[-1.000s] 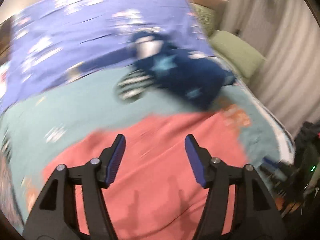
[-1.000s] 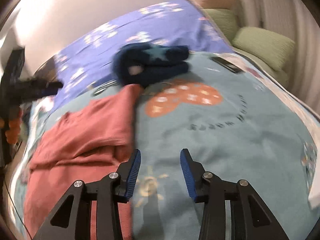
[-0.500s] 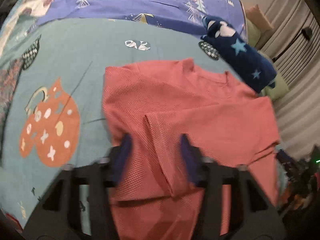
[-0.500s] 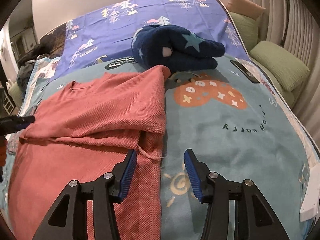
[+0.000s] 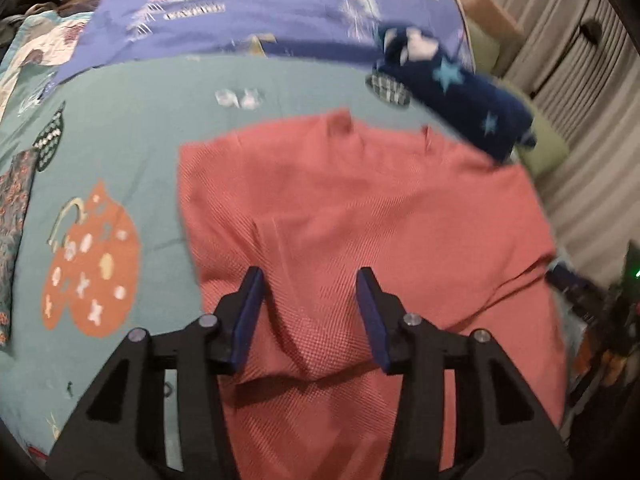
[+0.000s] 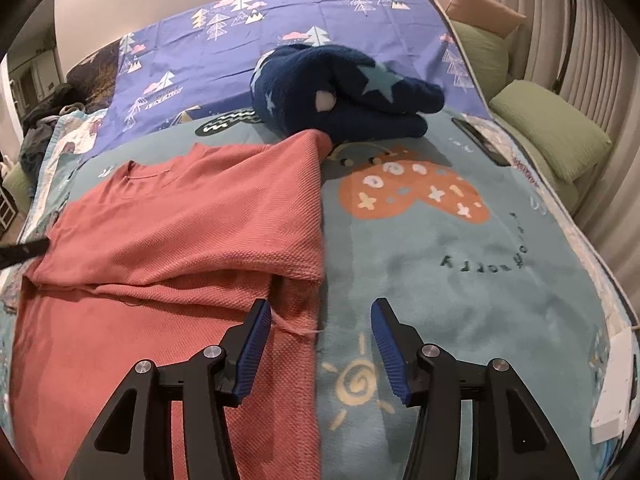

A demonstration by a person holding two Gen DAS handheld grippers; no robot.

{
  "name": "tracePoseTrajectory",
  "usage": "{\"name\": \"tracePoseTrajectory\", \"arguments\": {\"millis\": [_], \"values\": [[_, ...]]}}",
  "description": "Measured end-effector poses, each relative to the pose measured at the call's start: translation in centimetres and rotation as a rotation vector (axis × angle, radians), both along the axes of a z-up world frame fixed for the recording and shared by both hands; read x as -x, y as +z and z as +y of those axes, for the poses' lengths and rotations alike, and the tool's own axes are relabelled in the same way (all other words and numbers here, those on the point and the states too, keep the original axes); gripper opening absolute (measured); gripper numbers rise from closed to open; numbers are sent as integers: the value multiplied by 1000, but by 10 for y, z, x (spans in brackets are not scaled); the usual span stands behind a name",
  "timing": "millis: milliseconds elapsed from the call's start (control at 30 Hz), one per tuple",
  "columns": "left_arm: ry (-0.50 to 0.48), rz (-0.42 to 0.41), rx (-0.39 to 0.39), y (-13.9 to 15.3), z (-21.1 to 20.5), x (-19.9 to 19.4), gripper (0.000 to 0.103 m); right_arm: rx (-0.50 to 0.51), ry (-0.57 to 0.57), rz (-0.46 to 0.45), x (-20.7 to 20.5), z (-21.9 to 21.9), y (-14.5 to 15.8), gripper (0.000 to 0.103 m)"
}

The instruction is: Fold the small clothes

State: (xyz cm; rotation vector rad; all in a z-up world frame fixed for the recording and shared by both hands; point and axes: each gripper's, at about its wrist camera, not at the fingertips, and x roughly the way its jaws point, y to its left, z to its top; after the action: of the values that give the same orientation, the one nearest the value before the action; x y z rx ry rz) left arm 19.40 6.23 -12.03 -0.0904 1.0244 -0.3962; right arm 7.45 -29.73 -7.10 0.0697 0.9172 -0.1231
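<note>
A coral-red knit top (image 5: pixel 360 208) lies on the teal blanket (image 5: pixel 132 120), partly folded, with sleeves laid across its body. My left gripper (image 5: pixel 310 312) is open and empty, low over the folded left sleeve. In the right wrist view the same top (image 6: pixel 180 232) fills the left half. My right gripper (image 6: pixel 320 340) is open and empty over the top's right edge, just below the folded sleeve cuff. The left gripper's tip (image 6: pixel 24 252) shows at that view's left edge.
A dark blue star-patterned fleece bundle (image 6: pixel 340 96) lies beyond the top's right shoulder. A purple tree-print sheet (image 6: pixel 280 32) covers the far part of the bed. Green cushions (image 6: pixel 548 136) and a dark phone (image 6: pixel 480 140) lie at the right. Curtains hang behind.
Both grippers swung from a blurred view of the bed's far side to low over the red top. The left gripper moved slightly closer to the folded sleeve; both stayed open.
</note>
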Motion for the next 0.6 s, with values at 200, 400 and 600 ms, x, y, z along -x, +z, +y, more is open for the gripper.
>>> {"name": "tracePoseTrajectory", "arguments": {"millis": [200,400,600], "values": [[59,-1,46,0,15,-6,6,-13,-21,-2,-11,-3,-5,53],[101,-52,10,9,35,7,5,-30,-74,-5,-13,-18,-8,53],[141,-133,86,38,38,10,5,-23,-30,-35,-9,-9,-2,55]]}}
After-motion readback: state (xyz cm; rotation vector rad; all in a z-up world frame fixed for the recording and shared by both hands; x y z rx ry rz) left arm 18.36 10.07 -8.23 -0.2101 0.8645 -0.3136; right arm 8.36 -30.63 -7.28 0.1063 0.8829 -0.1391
